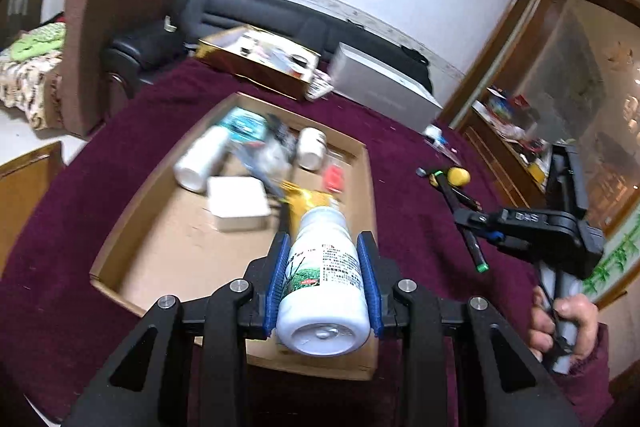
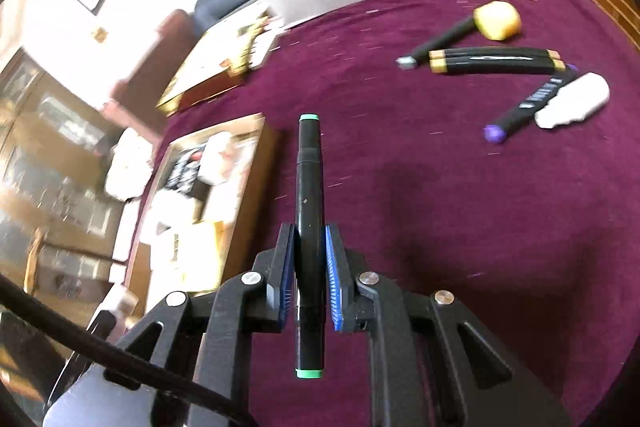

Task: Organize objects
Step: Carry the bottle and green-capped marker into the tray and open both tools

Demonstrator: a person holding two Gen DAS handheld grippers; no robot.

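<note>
Hovering over the shallow cardboard tray's [image 1: 370, 187] near edge, left tongs [image 1: 324, 279] clamped on a white plastic labelled bottle [image 1: 324, 287], right tongs [image 2: 310, 267] clamped on a black green-capped marker [image 2: 309, 227], above bare maroon-clothed worktop [image 2: 440, 207].

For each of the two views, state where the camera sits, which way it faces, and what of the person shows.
Left wrist: behind the left claw, looking down over its white plastic bottle into the shallow cardboard tray; a hand holding the right claw shows.
Right wrist: behind the right claw, facing the maroon tablecloth past its green-capped black marker; no hand shows.
Shared: tray, marker, yellow-headed mallet.
</note>
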